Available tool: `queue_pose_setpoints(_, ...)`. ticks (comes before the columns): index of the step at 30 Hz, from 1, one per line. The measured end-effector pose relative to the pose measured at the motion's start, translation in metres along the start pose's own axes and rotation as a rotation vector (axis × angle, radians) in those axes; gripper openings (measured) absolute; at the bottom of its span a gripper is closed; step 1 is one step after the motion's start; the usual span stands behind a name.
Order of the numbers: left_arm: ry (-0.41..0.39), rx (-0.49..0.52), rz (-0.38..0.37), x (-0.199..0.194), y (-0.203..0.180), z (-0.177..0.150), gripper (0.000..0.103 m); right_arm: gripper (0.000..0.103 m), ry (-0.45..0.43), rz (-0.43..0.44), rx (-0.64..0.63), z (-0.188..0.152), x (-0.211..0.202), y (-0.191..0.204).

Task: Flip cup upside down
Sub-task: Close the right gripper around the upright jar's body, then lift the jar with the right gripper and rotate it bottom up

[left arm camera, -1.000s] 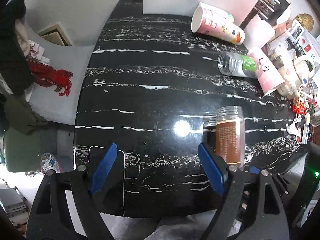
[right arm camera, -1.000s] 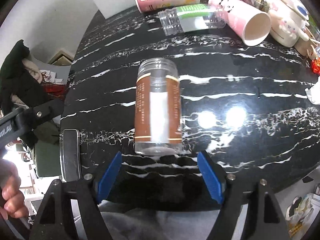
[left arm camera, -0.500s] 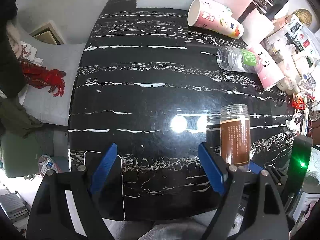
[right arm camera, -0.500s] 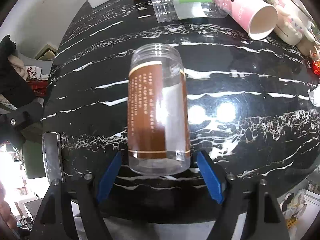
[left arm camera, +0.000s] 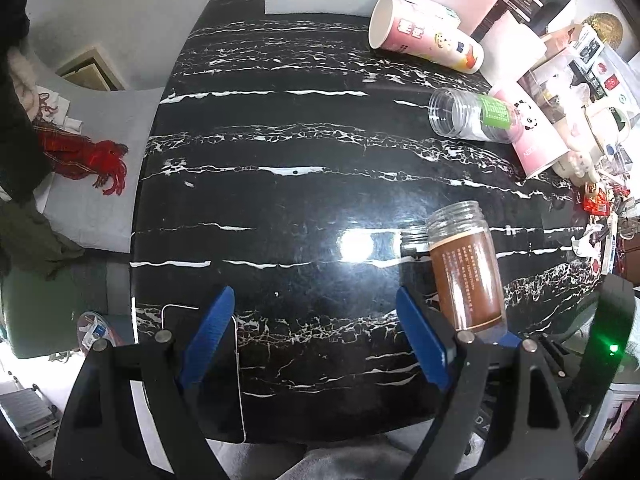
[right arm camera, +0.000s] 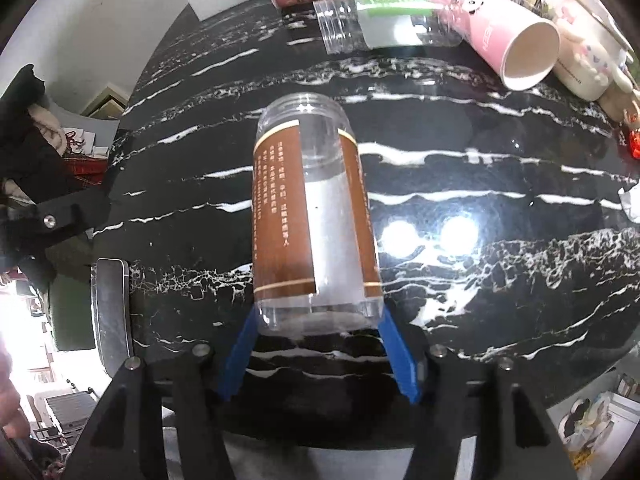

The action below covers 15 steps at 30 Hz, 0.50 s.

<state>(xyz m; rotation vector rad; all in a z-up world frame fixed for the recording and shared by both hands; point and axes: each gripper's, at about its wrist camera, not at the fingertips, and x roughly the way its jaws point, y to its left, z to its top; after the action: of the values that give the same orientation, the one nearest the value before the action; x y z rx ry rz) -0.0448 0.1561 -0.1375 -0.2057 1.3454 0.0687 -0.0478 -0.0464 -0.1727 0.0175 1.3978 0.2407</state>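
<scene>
The cup is a clear plastic jar with a brown label (right arm camera: 312, 216). My right gripper (right arm camera: 316, 316) is shut on its closed base, blue fingers on either side, and holds it tilted with the open mouth pointing away over the black marble table (right arm camera: 480, 288). In the left wrist view the same jar (left arm camera: 464, 272) hangs at the right, just beyond my left gripper's right finger. My left gripper (left arm camera: 316, 316) is open and empty above the table's near edge.
At the far right lie a clear jar with a green label (left arm camera: 472, 120), a pink cartoon paper cup (left arm camera: 424, 36) and a pink panda cup (right arm camera: 504, 36), beside mugs and clutter. A phone (left arm camera: 208, 372) lies at the near left edge.
My right gripper has closed onto the brown-label jar's base and lifted it, so it looms larger and tilts. The left gripper has stayed open, drifting slightly.
</scene>
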Motion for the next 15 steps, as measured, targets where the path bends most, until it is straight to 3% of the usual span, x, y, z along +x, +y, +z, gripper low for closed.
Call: queue_pose_setpoints(15, -0.015, 0.004, -0.011, -0.009, -0.004, 0.001, 0.082, 0.061, -0.086, -0.036, -0.06, 0.006, -0.039, 0.005)
